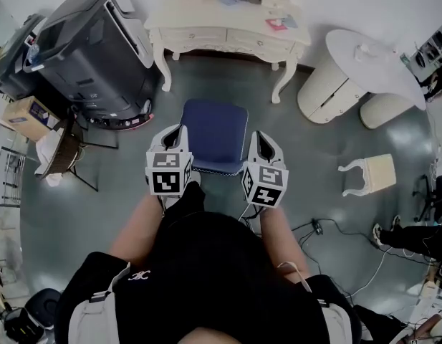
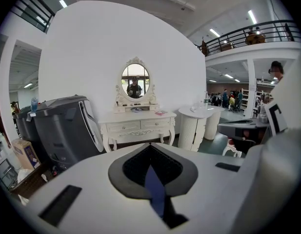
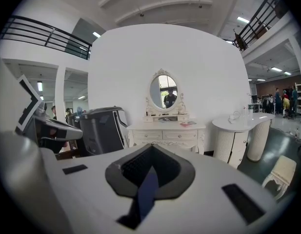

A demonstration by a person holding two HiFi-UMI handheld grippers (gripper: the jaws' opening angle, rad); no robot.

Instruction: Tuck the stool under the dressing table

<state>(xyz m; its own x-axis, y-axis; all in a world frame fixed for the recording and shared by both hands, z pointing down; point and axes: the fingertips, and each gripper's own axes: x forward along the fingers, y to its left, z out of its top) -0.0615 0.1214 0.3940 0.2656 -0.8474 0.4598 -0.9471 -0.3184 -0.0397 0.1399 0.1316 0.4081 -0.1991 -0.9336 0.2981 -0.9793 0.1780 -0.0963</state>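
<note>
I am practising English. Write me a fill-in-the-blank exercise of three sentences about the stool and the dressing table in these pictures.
1. The stool has a ___ seat cushion.
2. It stands in ___ of the dressing table, not under it.
3. In the head view, a pale stool is on the floor to the ___ of the blue one.

Missing words: blue; front; right

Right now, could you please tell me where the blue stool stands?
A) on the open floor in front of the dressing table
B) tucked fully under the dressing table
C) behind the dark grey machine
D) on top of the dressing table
A: in the head view the blue stool stands upright, clear of the dressing table, with a strip of bare floor showing between them.
</note>
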